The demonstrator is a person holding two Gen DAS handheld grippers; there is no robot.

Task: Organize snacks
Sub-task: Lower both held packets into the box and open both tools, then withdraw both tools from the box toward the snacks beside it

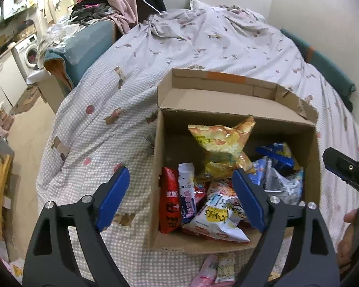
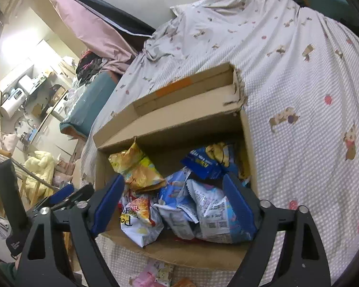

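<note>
An open cardboard box [image 1: 229, 102] sits on the bed and holds several snack bags: a yellow chip bag [image 1: 223, 148], a red packet [image 1: 171, 203], blue bags [image 1: 278, 160] and a white-and-yellow bag [image 1: 215, 217]. My left gripper [image 1: 182, 198] is open and empty above the box's near left corner. My right gripper [image 2: 173, 203] is open and empty above the box [image 2: 179, 117], over blue-white bags [image 2: 210, 210]; the yellow bag [image 2: 136, 167] lies behind. Pink and cream packets [image 1: 217, 270] lie on the bed before the box.
The bed has a checked cover [image 1: 103, 124] with animal prints. A teal cushion [image 1: 83, 47] lies at the bed's left edge. A washing machine [image 1: 27, 52] and clutter stand on the floor to the left. The right gripper's finger [image 1: 347, 169] shows at right.
</note>
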